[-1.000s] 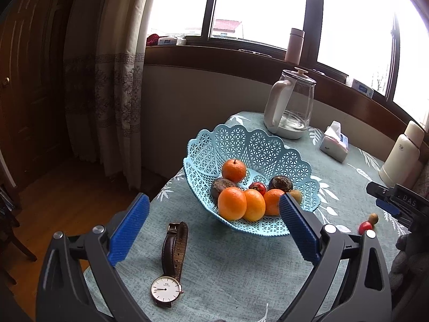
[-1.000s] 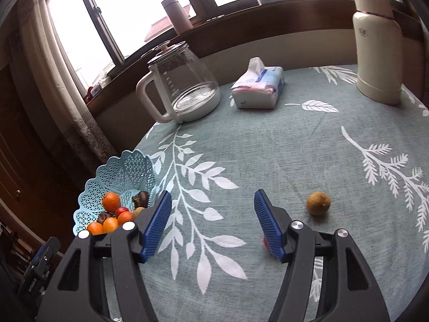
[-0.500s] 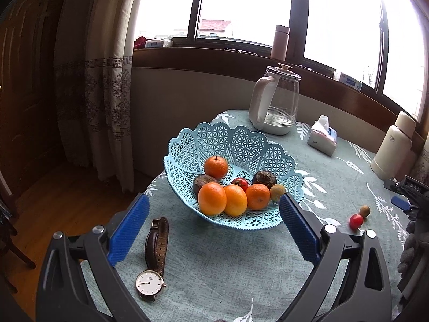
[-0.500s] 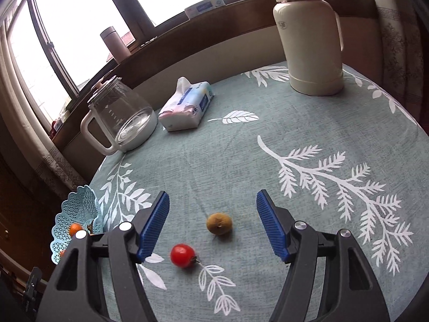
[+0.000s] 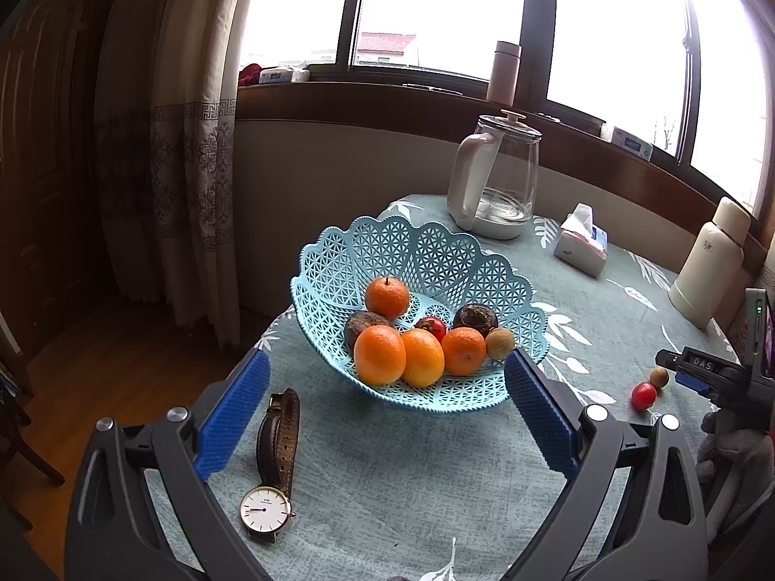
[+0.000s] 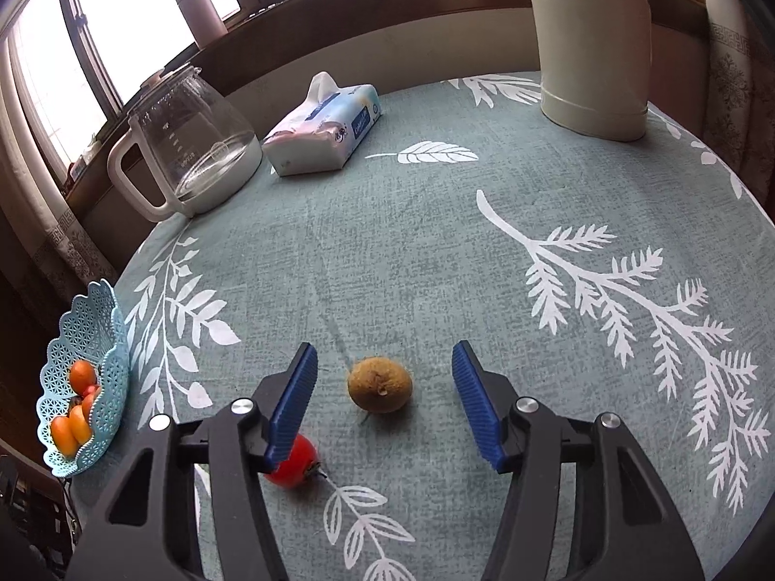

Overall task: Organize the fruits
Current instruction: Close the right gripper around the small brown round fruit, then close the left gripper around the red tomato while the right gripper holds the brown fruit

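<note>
The right gripper [image 6: 385, 389] hangs low over the tablecloth [image 6: 411, 252] with its jaws spread wide and empty, and the small brown fruit [image 6: 380, 384] sits on the cloth almost exactly between the 2 blue pads [image 6: 472, 399]. It lies a little nearer the left pad than the right one, level with the pad tips rather than deep in the opening. The fruit is close to round, slightly wider than tall, so no long axis constrains the grasp; a straight squeeze across its width should do. Just beside it, nearer the camera, a red cherry-sized fruit [image 6: 293, 465] rests partly hidden under the left finger, apart from the brown one. My read is that closing now risks the left finger nudging the red fruit, so the jaws probably want to slide a touch forward first.

The left gripper [image 5: 385, 419] is also open and holds nothing. It hovers level above the table edge, aimed at the pale blue lattice basket [image 5: 484, 266], which carries 4 oranges [image 5: 379, 354] and several darker small fruits. A wristwatch [image 5: 271, 474] lies flat on the cloth near its left finger. From this view the 2 loose fruits lie well to the right of the basket, beside the right gripper's tip, so the right hand is plainly the nearer one.
</note>
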{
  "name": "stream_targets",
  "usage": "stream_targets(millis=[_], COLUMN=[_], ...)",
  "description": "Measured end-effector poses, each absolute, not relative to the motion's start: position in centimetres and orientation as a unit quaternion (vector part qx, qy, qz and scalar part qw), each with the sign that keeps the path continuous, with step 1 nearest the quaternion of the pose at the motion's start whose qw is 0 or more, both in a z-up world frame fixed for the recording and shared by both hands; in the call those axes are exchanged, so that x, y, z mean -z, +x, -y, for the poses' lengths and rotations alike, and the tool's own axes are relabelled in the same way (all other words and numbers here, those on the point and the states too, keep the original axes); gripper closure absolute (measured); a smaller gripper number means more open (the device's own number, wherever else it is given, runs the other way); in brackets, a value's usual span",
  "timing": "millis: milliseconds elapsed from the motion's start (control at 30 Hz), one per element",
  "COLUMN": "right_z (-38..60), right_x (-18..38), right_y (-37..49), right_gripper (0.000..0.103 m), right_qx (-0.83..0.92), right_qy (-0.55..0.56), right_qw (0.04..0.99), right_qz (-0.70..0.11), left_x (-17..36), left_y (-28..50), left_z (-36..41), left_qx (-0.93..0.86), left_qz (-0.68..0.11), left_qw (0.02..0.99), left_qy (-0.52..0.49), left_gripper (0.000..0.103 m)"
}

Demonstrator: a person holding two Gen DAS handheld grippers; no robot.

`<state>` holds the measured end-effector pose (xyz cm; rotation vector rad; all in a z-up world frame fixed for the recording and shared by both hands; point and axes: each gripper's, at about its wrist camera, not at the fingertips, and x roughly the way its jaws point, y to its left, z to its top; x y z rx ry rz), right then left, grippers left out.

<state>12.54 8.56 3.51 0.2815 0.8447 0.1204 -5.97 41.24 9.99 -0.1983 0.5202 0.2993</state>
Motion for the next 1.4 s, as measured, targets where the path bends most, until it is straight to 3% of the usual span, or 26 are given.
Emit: stream_targets(millis=[167,333,833,1400], right_z=[-9.7,-9.8,-5.9,0.1], right_x=[-2.8,-2.6,-4.2,-4.7], right_y=[13.1,12.8,8.9,3.7], right_gripper=[0.057,0.074,0.074,0.074], right_qx=[-0.054,-0.063,-0.068,-0.041], right_qy=[0.095,0.073,0.066,0.106], right_qw=[0.903,0.904,0.916,0.935], right_qz=[-0.416,-0.417,-0.389,-0.335], left_x=[-9.9,-9.7,-9.8,-8.9], left_y=[-5.8,-5.7,-5.3,-0.3], left_z=[-40.9,-40.8,-37.7,-27.4], left_qx=[-0.144,-0.145,-0.124,-0.018], left_qz=[-0.258,-0.259,-0.266,-0.302], left_qw=[0.951,0.951,0.954,0.953], left_qy=[-0.093,-0.091,-0.065,0.004], left_gripper=[0.004,0.004,0.004,0.004])
